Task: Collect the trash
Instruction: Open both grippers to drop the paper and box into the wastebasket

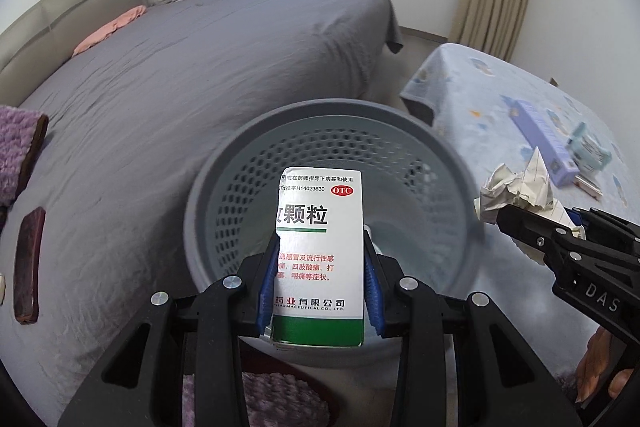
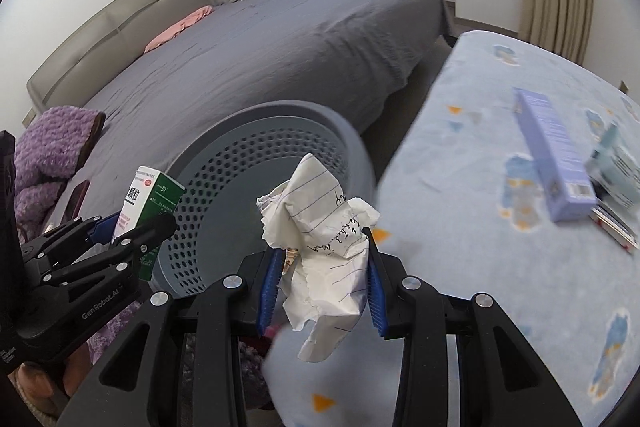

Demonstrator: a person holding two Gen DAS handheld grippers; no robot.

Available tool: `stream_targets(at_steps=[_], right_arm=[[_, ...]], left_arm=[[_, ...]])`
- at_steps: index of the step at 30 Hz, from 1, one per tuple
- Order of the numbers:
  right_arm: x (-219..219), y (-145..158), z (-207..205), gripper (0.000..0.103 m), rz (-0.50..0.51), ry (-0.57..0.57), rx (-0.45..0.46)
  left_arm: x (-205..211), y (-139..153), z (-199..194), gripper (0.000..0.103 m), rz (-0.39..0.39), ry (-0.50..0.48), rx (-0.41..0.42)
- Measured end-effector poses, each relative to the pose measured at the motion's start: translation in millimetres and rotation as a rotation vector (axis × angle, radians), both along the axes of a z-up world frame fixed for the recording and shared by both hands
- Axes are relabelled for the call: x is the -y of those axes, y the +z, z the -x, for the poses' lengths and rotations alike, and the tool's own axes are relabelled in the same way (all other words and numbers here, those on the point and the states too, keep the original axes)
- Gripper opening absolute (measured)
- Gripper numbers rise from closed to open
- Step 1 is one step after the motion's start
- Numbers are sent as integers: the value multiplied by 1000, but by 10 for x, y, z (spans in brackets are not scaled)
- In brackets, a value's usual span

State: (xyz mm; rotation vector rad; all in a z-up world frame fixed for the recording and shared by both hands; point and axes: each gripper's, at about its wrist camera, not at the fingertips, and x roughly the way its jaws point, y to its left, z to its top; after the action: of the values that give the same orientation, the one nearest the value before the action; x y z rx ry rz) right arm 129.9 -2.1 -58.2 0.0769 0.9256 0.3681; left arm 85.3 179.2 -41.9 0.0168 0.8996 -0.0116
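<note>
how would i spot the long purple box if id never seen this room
Beside the grey bed is a surface under a pale blue patterned cloth. The purple box lies flat there, by a smaller teal box. It is the longest, slimmest item on the cloth.

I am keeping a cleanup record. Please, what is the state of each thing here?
Left gripper: shut on medicine box, above the bin.
Right gripper: shut on crumpled paper.
Trash bin: open, looks empty.
Purple box: lying on the table.
Teal box: beside it, blurred.

One basket (image 1: 332,115), three boxes (image 1: 320,251), one paper wad (image 2: 324,251).
</note>
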Motion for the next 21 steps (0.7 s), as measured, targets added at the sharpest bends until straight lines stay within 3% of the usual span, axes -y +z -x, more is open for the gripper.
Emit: stream_targets(at_steps=[8, 10, 11, 12, 14, 21], right_arm=[[-365, -72, -303, 36, 22, 43, 0], [-400, -83, -343, 38, 27, 47, 0], [-426, -84, -362, 44, 27, 48, -1], [-423, -86, -383, 57, 24, 48, -2], [-424, -69, -398, 65, 13, 41, 11], [-400, -89, -384, 65, 21, 35, 6]], left_arm=[[-271, -105, -253, 37, 21, 50, 0], [-304, -113, -284, 43, 22, 58, 2], [-293, -117, -296, 50, 22, 62, 3], [-315, -121, -301, 55, 22, 67, 6], [-313, -133, -330, 57, 23, 77, 6], [-334, -169, -326, 61, 24, 97, -3]])
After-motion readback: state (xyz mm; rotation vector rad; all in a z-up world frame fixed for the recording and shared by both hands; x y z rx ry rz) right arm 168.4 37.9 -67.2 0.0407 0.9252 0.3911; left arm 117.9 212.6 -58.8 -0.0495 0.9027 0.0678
